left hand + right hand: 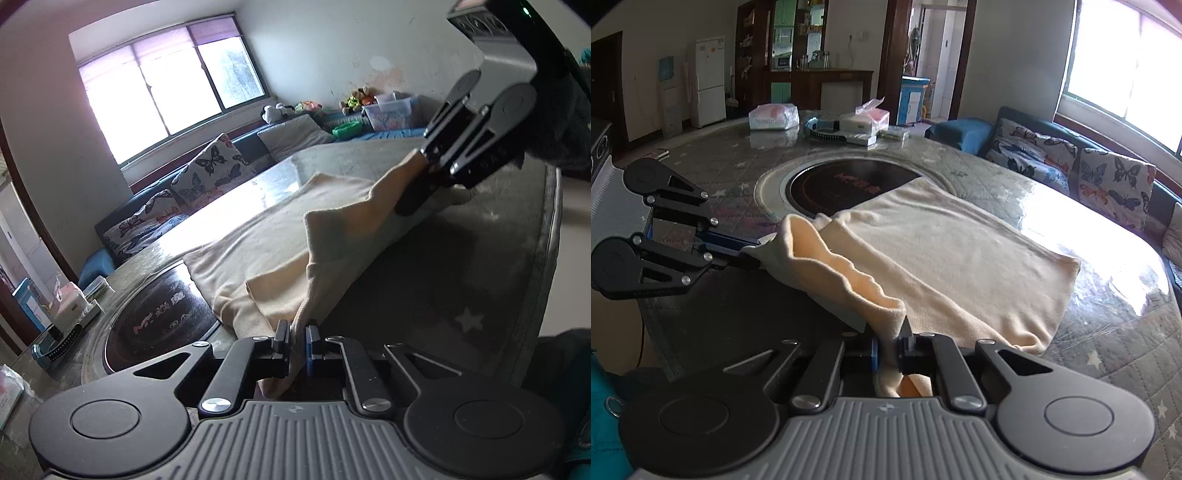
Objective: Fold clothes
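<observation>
The left wrist view looked forward over its own black gripper (297,339), low and close above the grey quilted round table (480,266), toward the window wall and butterfly-cushioned sofa (207,173). The right wrist view sat equally low, facing the kitchen end. Both shared the cream fleece garment (953,251), the dark round inset hotplate (842,188), and each showed the other gripper.

Cream-coloured knit garment (945,251) lies spread flat on the table, far edge overlapping the dark round inset. Its near edge is lifted off the surface at two corners, hanging in a slack, rippled fold between them; inner face shows pale orange.
</observation>
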`<state>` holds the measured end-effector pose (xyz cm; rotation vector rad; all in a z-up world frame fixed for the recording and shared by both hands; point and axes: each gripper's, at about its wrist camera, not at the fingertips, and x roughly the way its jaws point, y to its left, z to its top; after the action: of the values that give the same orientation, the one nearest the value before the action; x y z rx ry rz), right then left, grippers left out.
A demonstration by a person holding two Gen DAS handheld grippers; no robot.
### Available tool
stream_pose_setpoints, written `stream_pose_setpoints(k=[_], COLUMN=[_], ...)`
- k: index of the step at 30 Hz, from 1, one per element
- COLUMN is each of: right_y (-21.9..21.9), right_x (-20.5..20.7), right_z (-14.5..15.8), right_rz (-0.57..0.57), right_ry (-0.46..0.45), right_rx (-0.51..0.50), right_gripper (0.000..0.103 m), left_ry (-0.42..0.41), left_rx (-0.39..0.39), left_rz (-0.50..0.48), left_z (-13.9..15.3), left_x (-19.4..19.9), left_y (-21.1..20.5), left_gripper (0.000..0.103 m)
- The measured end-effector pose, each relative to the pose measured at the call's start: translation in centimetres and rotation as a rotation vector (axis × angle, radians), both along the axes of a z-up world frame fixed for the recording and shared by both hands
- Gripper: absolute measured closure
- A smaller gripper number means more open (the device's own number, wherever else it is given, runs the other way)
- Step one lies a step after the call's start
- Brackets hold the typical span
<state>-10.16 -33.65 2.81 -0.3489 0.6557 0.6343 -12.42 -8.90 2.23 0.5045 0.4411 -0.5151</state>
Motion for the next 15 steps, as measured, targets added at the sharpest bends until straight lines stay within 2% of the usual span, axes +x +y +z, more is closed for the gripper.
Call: stream_pose_setpoints(k=[6,11,15], right_y=[-0.5,-1.1,-1.2], right_x=[-2.4,-5.5,-6.8], right_z=[1.6,3.4,4.0], right_rz=[0.042,0.097,0.112], right_ry=[-0.014,0.024,0.048], right_rx=[-0.001,0.005,-0.005], right_gripper=[0.095,0.095,0.095], left_ry=[0.01,0.015,0.022], left_rx=[-0.047,-0.044,-0.04], left_rz=[-0.027,-0.078,-0.076], left_z=[2.2,3.9,3.8], left_x=[-2.0,-4.9,-4.6], left_y=[1.0,1.6,1.3], left_gripper=[0.095,0.095,0.095])
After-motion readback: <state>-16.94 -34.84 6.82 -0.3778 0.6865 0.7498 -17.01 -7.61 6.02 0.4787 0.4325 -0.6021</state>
